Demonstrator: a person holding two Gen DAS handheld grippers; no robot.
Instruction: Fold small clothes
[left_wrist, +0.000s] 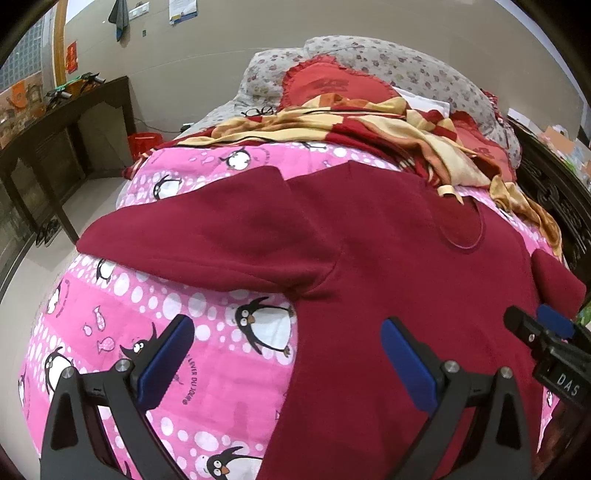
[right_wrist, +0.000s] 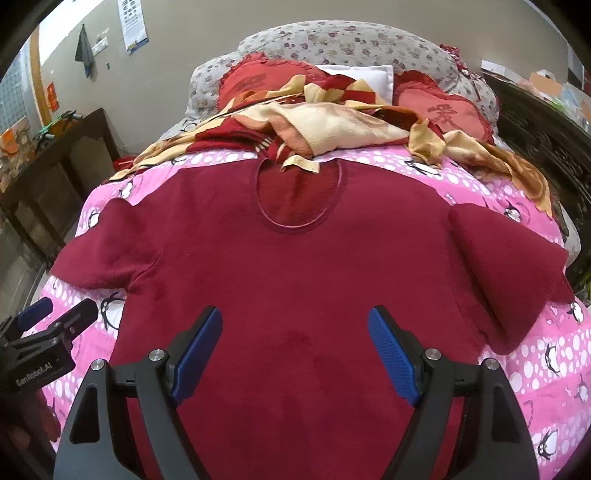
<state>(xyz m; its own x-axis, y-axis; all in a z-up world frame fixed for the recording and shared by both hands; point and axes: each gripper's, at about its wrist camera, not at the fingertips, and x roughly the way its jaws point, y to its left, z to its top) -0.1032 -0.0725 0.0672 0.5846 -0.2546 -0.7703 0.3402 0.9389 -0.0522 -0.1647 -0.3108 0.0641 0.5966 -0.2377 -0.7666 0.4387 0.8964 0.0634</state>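
Note:
A dark red short-sleeved top (right_wrist: 295, 266) lies spread flat, front up, on a pink penguin-print bedcover (right_wrist: 535, 362), neckline away from me. It also shows in the left wrist view (left_wrist: 388, 266). My left gripper (left_wrist: 288, 354) is open and empty, over the top's left side edge below its left sleeve (left_wrist: 207, 236). My right gripper (right_wrist: 295, 347) is open and empty, above the lower middle of the top. The right sleeve (right_wrist: 509, 266) lies spread to the right. Each gripper shows at the edge of the other's view.
A red and yellow blanket (right_wrist: 332, 125) lies crumpled just beyond the neckline, with red cushions (right_wrist: 443, 107) and a floral quilt (right_wrist: 351, 44) behind. A dark wooden cabinet (left_wrist: 55, 140) stands left of the bed. A carved dark bed frame (right_wrist: 546, 147) runs along the right.

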